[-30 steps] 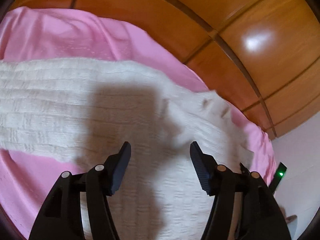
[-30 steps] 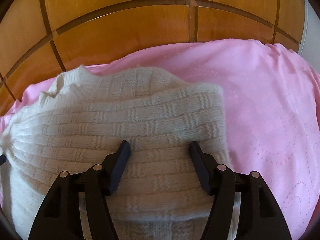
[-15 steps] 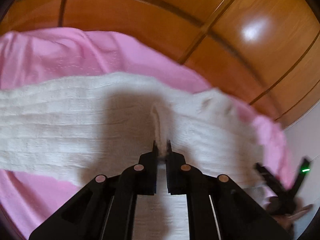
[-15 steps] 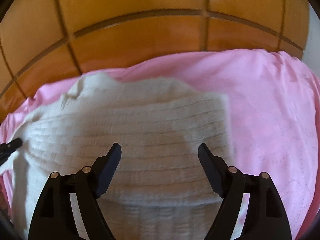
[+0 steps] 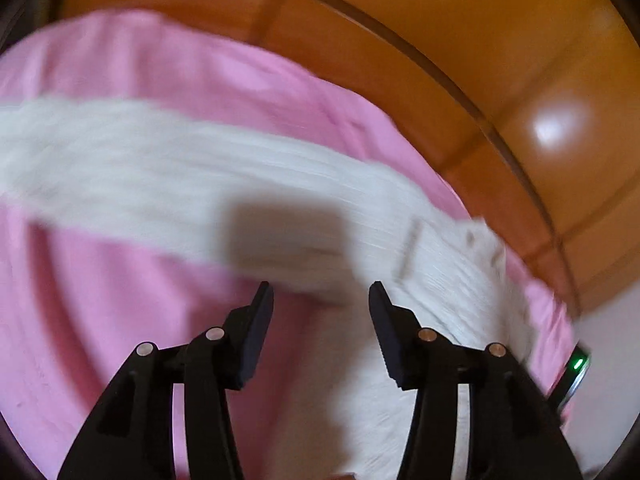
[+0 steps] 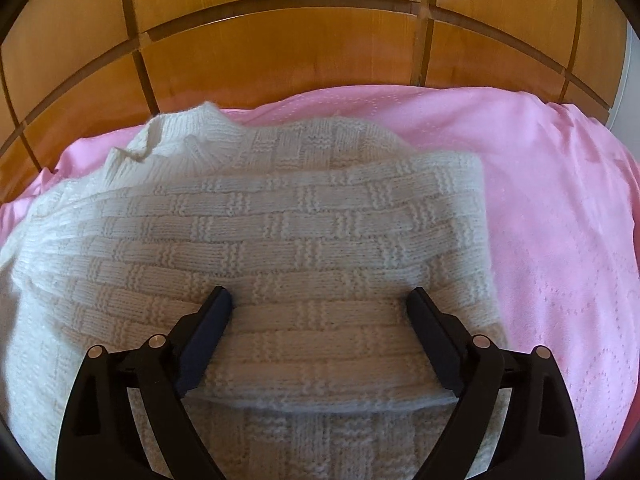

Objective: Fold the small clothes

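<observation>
A cream knitted sweater lies on a pink bedspread, with one part folded over its body. My right gripper hovers over the folded layer. Its jaws are opening wide; knit lies beneath and between the fingers, but the pads do not press it. The left wrist view is blurred by motion. There a sleeve of the sweater stretches across the bedspread. My left gripper is above the sleeve's near edge, jaws opening, with nothing pinched between them.
Glossy wooden panels rise right behind the bed, also seen as wooden panels in the left view. A dark device with a green light shows at the right edge there. Bare pink bedspread spreads to the right of the sweater.
The left gripper pinched a ridge of knit half a second ago, then let go, opened and swept sideways over the sleeve. The right jaws spread steadily wider over the folded layer.
</observation>
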The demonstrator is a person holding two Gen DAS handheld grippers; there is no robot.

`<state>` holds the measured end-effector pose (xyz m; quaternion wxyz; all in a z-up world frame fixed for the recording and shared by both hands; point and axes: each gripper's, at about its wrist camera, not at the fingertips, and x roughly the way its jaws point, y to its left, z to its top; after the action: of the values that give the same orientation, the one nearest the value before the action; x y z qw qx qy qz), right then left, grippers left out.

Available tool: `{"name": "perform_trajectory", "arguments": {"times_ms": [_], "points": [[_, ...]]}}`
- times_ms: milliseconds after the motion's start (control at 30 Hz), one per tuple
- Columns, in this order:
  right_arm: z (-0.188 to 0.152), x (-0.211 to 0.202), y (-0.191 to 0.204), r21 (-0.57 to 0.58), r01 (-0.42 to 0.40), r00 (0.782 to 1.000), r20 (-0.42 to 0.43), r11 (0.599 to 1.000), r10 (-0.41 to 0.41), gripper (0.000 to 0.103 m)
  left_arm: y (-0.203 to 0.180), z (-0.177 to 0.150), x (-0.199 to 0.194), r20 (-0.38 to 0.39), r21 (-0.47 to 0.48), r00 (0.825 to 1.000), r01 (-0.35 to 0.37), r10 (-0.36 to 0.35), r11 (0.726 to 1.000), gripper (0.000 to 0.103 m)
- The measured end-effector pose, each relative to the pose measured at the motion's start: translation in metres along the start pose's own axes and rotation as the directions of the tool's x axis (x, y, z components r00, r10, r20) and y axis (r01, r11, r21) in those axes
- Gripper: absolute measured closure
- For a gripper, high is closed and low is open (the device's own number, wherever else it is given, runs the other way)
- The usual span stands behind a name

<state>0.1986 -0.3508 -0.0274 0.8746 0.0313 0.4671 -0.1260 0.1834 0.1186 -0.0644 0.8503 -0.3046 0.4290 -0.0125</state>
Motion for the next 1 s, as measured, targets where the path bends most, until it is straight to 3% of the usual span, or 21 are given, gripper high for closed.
{"name": "perform_trajectory", "arguments": {"times_ms": [167,367,533,567,633,667,733,800,933,1000], "points": [[-0.001,0.0,0.001,-0.004,0.006,1.0,0.003,1.0,-0.006,0.014,0.094,0.008,-0.043,0.084,-0.227,0.996,0.016,0.003,0.974,0.056],[-0.003,-0.003,0.006,-0.014,0.024,1.0,0.004,1.0,-0.023,0.013,0.198,0.03,-0.077,0.173,-0.481,0.982,0.023,0.07,0.876,0.057],[-0.004,-0.003,0.008,-0.021,0.042,0.999,0.002,0.999,-0.042,0.011,0.241,0.055,-0.078,0.215,-0.579,0.973,0.057,0.084,0.813,0.059],[-0.004,-0.003,0.008,-0.022,0.044,0.999,0.001,0.999,-0.044,0.011,0.244,0.058,-0.077,0.215,-0.586,0.971,0.046,0.1,0.809,0.063],[-0.003,-0.003,0.008,-0.024,0.047,0.999,0.001,0.999,-0.047,0.011,0.252,0.067,-0.078,0.215,-0.603,0.965,0.01,0.15,0.798,0.09],[-0.003,-0.003,0.008,-0.024,0.047,0.999,0.0,0.999,-0.047,0.011,0.252,0.071,-0.078,0.21,-0.599,0.965,0.001,0.156,0.801,0.097],[-0.002,-0.003,0.008,-0.024,0.046,0.999,0.0,0.999,-0.046,0.011,0.243,0.081,-0.083,0.224,-0.567,0.962,-0.003,0.157,0.824,0.098],[-0.002,-0.002,0.008,-0.024,0.045,0.999,-0.001,0.999,-0.045,0.01,0.221,0.087,-0.093,0.257,-0.499,0.958,0.018,0.128,0.866,0.098],[-0.002,-0.002,0.007,-0.022,0.043,0.999,0.0,0.999,-0.043,0.01,0.147,0.092,-0.101,0.299,-0.328,0.954,0.119,-0.017,0.937,0.098],[-0.002,-0.002,0.007,-0.02,0.04,0.999,0.0,0.999,-0.04,0.01,0.093,0.088,-0.094,0.275,-0.205,0.954,0.176,-0.116,0.963,0.098]]}}
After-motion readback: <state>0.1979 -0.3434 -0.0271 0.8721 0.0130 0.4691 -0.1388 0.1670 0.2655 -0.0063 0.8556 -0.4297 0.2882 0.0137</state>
